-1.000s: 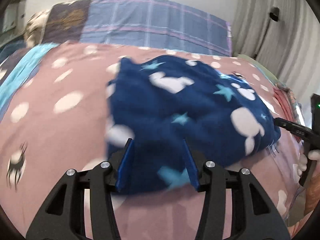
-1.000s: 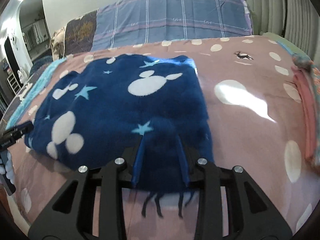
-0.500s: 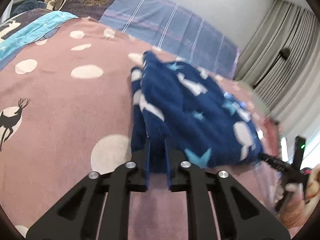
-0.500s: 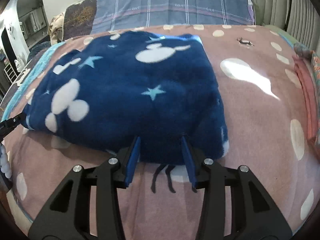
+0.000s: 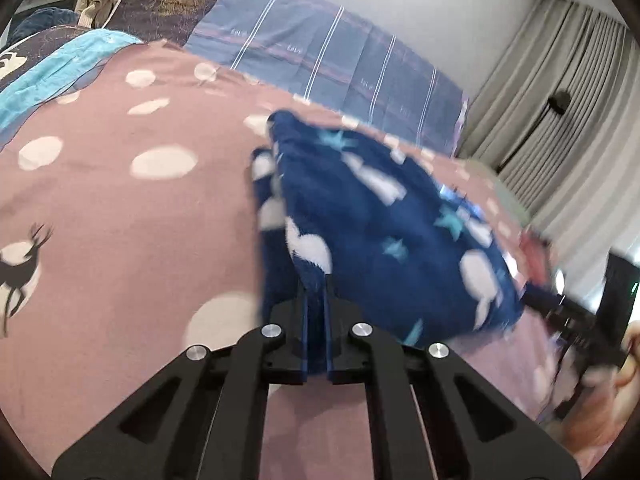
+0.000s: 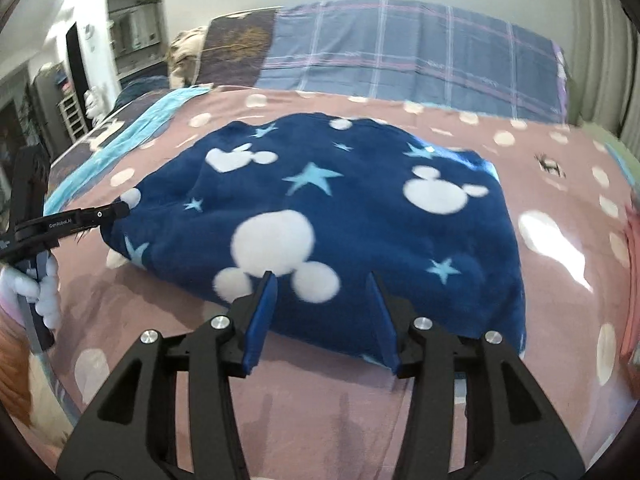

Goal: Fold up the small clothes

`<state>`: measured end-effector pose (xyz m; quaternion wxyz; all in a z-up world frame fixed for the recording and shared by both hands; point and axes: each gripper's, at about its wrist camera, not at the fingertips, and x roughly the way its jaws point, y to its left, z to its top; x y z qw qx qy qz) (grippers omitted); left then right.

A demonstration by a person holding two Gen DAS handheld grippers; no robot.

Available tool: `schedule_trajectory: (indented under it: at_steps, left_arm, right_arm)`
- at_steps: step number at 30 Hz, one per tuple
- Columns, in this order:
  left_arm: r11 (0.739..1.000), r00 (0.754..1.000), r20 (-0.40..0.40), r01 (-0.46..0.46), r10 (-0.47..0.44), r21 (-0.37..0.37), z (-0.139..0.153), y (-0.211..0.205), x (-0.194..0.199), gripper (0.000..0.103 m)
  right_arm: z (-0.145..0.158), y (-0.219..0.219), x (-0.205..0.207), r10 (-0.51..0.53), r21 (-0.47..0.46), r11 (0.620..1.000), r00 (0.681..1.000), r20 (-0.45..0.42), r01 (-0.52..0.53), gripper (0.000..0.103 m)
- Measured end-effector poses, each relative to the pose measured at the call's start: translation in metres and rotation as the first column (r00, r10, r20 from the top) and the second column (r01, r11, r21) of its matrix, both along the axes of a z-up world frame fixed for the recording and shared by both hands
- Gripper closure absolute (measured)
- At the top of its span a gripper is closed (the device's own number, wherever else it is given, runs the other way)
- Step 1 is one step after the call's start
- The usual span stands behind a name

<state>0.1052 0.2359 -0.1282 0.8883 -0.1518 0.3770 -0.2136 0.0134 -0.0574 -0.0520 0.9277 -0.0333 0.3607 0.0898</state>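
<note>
While your left hand-held gripper (image 5: 316, 300) has its blue pads pressed nearly together on the near edge of the navy fleece garment (image 6: 340, 216), your right hand-held gripper (image 6: 322, 312) stands wide apart with nothing between its fingers, poised just at the garment's near hem. The garment, printed with white mouse heads and pale stars, lies on the pink spotted bedspread (image 6: 560, 360) in the middle of the bed, doubled over, with a lower layer showing beneath the upper one in the left view. You seem to be pinching that left edge so it lifts as one piece; in the left view the cloth rises slightly from the pads, which suits carrying it over for another fold. Your right one looks placed to take the matching edge, so that both sides travel evenly. Expect the thick fleece to sag and slip if only one side is raised. The plaid pillow (image 6: 420, 52) lies well behind, clear of the work.
</note>
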Motion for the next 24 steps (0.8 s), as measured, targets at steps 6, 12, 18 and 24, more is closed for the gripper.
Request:
schedule_trajectory:
  at_steps: [6,12,18,24]
  left_arm:
    - [0.996,0.998,-0.027,-0.065,0.064,-0.065,-0.012,0.012,-0.005,0.086]
    - [0.999,0.993,0.111,-0.049,0.047,0.015,0.026,0.0,-0.014,0.068]
    - [0.992,0.999,-0.047,-0.019,0.025,0.124,-0.026,-0.024,0.008,0.06]
    - [0.999,0.998,-0.064,-0.014,0.016,0.036,-0.029,-0.01,0.011,0.056]
  right_arm:
    - [-0.004,0.029,0.005,0.078,-0.055,0.995,0.997,-0.009,-0.078,0.053]
    - [-0.002,0.03,0.031,-0.015,-0.001,1.0,0.999,0.032,0.015,0.057]
    - [-0.055,0.019,0.057,-0.081,-0.005,0.997,0.985,-0.153,0.082,0.064]
    - [-0.012,0.006,0.065,-0.083,0.072,0.993,0.985,-0.151,0.095,0.065]
